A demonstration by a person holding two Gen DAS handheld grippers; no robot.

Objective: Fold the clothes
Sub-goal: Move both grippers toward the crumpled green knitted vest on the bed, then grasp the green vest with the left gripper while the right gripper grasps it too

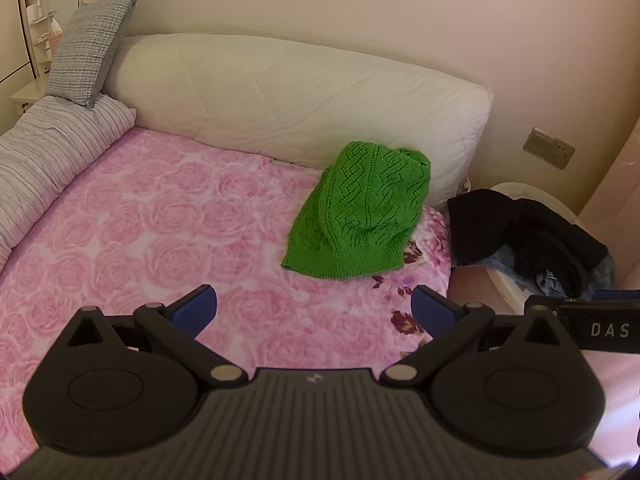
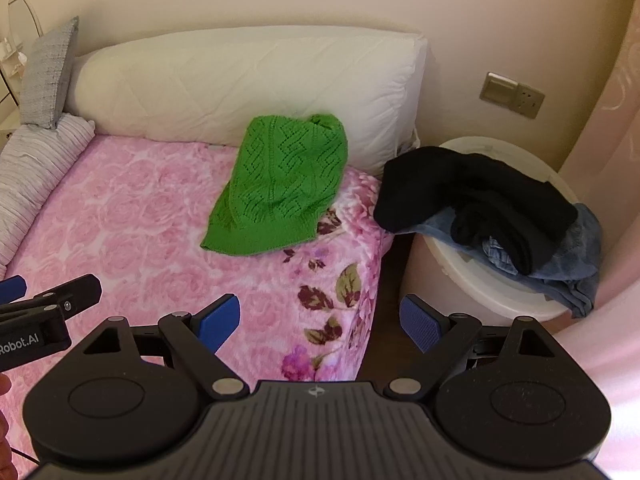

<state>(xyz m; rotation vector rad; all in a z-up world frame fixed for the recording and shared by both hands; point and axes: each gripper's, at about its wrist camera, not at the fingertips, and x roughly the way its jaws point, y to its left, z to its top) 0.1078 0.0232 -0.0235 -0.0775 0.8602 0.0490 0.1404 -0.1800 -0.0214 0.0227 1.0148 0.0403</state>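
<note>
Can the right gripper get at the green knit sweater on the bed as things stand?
Probably yes. The right gripper is open and empty, and only bare pink blanket lies between it and the green knit sweater, which sits uncovered. The left gripper is off to the side.

It was a home bedroom: a bed (image 1: 168,216) under a pink rose blanket, a white bolster (image 1: 288,96) against its wall side (grey pillows (image 1: 90,48) beside it).

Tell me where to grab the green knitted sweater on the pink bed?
Probably the ribbed hem of the green sweater, coming from the near side. That edge lies flat and closest on the pink blanket, while the far end bunches against the white pillow. Either open hand-held gripper could pinch it.
</note>
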